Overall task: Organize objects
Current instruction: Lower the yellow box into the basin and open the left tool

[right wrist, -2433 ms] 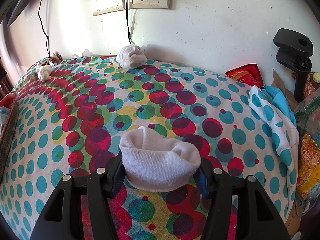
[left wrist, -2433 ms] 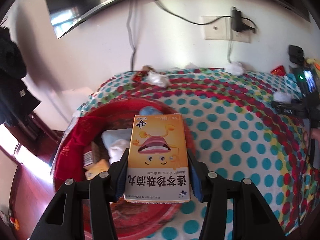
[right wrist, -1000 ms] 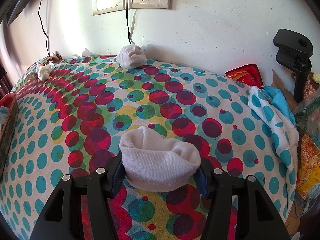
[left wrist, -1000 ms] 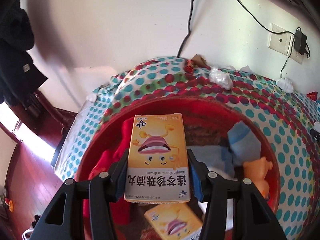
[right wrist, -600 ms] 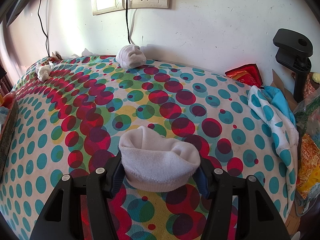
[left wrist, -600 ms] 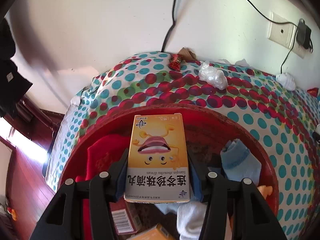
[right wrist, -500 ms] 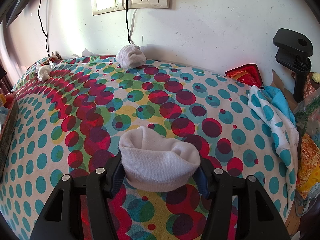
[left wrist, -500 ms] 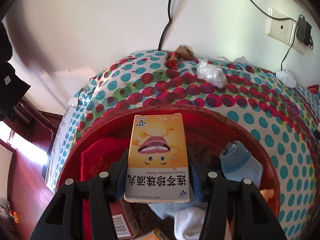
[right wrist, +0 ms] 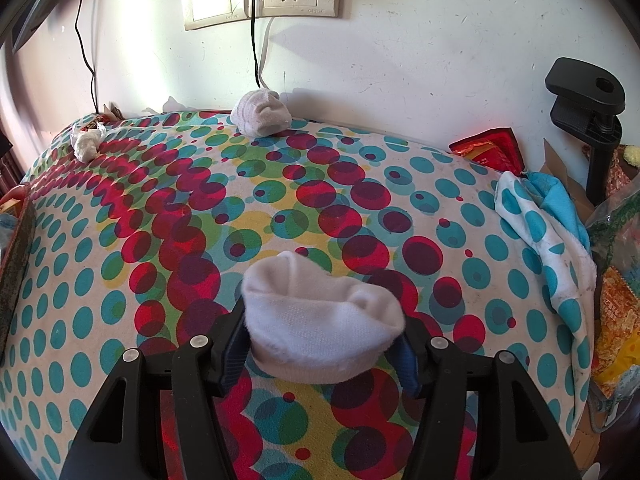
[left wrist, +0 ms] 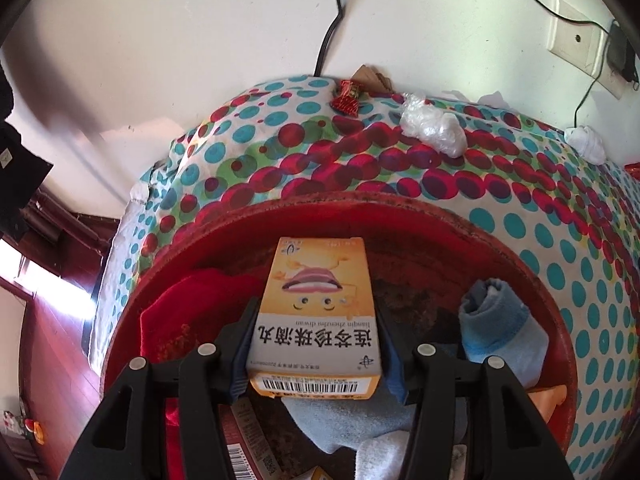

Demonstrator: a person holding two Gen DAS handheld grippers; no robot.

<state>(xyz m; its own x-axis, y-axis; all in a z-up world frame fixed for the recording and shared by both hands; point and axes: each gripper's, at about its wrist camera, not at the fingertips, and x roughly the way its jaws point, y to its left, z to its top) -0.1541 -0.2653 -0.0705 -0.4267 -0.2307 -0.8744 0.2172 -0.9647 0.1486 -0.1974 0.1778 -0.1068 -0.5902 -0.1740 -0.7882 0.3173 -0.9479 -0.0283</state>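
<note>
My left gripper (left wrist: 316, 344) is shut on an orange medicine box (left wrist: 316, 308) with a cartoon mouth, held over the round red basin (left wrist: 460, 224). The box tips forward, its barcode end toward me. In the basin lie a red cloth (left wrist: 188, 316), a rolled blue sock (left wrist: 496, 332), a white sock (left wrist: 380, 456) and another box (left wrist: 248, 444). My right gripper (right wrist: 322, 344) is shut on a rolled white sock (right wrist: 320, 324), held just above the dotted tablecloth (right wrist: 280, 208). The basin's rim (right wrist: 14, 240) shows at that view's left edge.
A grey-white balled sock (right wrist: 262, 118) and a crumpled plastic wad (right wrist: 86, 142) lie by the wall. A red packet (right wrist: 490, 152), a dotted cloth (right wrist: 548, 232) and a black clamp (right wrist: 588, 108) stand at the right. Wall sockets with cables hang above. A red wrapper (left wrist: 348, 98) lies by the wall.
My left gripper has carried the medicine box from beside the basin to over it and lowered it, and the box now tips forward. The right gripper with its sock has stayed put.
</note>
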